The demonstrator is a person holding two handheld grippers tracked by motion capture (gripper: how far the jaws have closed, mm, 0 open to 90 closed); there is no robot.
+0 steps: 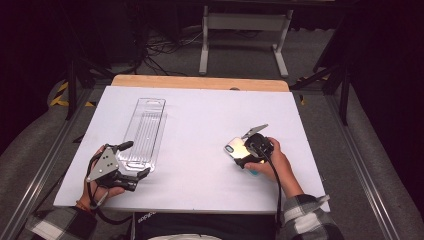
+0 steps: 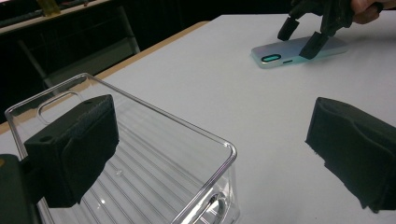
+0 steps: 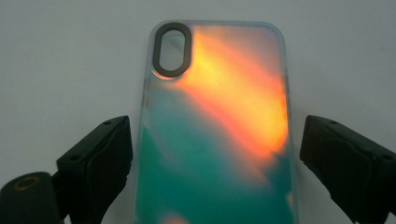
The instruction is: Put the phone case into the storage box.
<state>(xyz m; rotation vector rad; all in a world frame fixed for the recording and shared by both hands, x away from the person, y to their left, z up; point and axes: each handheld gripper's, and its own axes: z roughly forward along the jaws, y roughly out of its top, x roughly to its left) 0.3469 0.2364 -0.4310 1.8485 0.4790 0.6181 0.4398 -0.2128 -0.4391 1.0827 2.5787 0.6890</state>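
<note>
White surface carried the iridescent phone case, lying flat between your right gripper open jaws, ungrasped; your left gripper hovered open around the clear package, packing undone.

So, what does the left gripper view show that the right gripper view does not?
Left gripper view alone: the clear tray between the left gripper's open jaws, and the right gripper seen from afar above the case. Right gripper view alone: the case's orange and green sheen up close, with the right gripper's jaws on either side, not pressing. Both share the phone case lying flat on the white table.
</note>
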